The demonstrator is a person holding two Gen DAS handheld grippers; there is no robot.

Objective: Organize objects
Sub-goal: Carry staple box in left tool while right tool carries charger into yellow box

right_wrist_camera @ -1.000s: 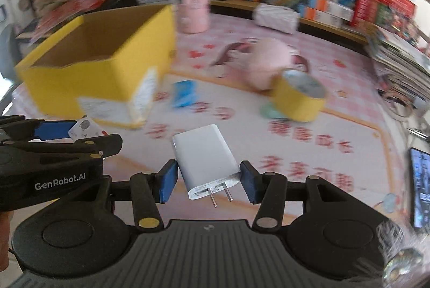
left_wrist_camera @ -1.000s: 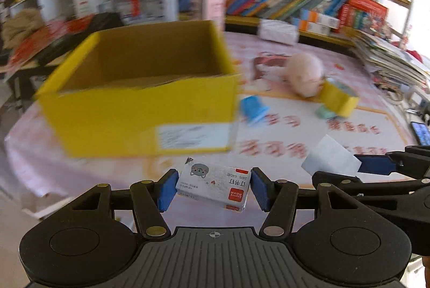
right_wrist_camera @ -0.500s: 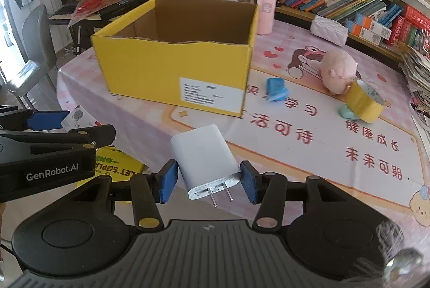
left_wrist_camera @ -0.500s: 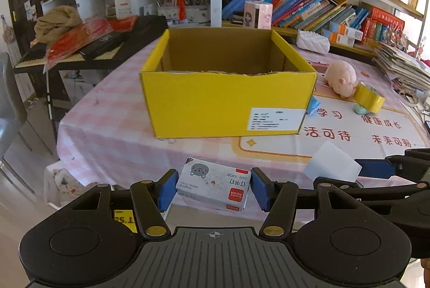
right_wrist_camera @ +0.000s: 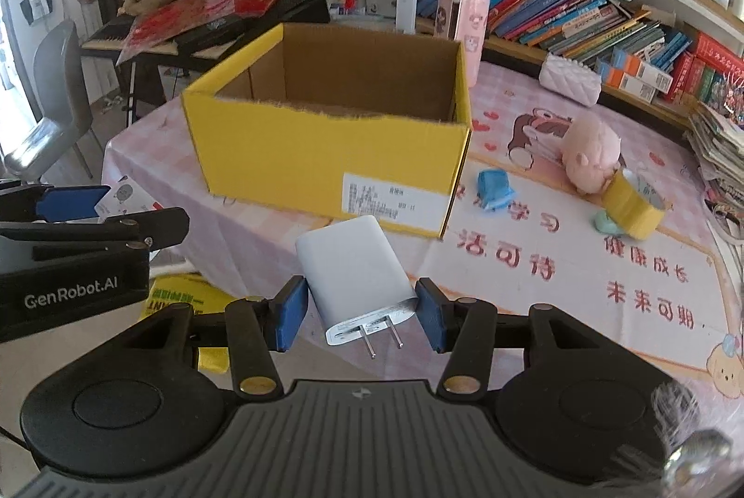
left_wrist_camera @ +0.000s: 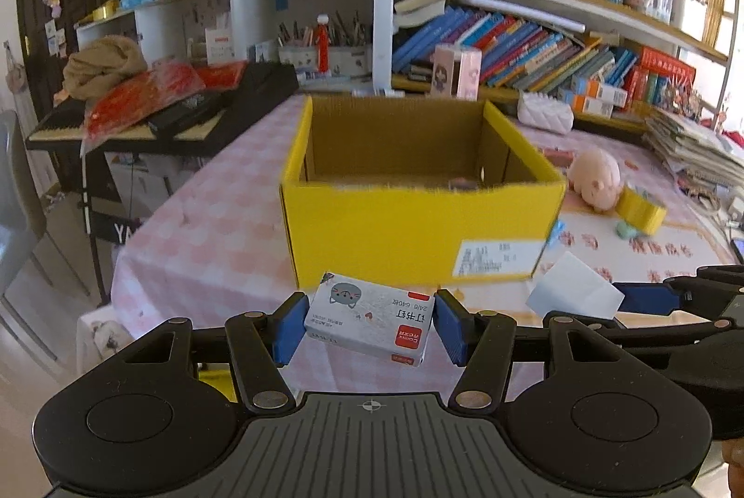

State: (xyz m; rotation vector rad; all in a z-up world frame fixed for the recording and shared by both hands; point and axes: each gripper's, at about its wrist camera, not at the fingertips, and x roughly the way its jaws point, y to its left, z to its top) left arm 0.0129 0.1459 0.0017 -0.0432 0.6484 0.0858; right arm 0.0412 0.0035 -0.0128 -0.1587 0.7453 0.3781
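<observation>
The left gripper (left_wrist_camera: 369, 328) is clamped on a small staple box (left_wrist_camera: 369, 323) and the right gripper (right_wrist_camera: 362, 314) on a white charger (right_wrist_camera: 355, 272), prongs toward the camera. Both are held short of the table's near edge, with the yellow box (right_wrist_camera: 325, 168) at twelve o'clock, probably because that open carton is where they belong.

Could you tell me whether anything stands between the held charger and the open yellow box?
Nothing visible does. The white charger in the right gripper faces the yellow box across bare tablecloth; only the box's near wall must be cleared.
</observation>
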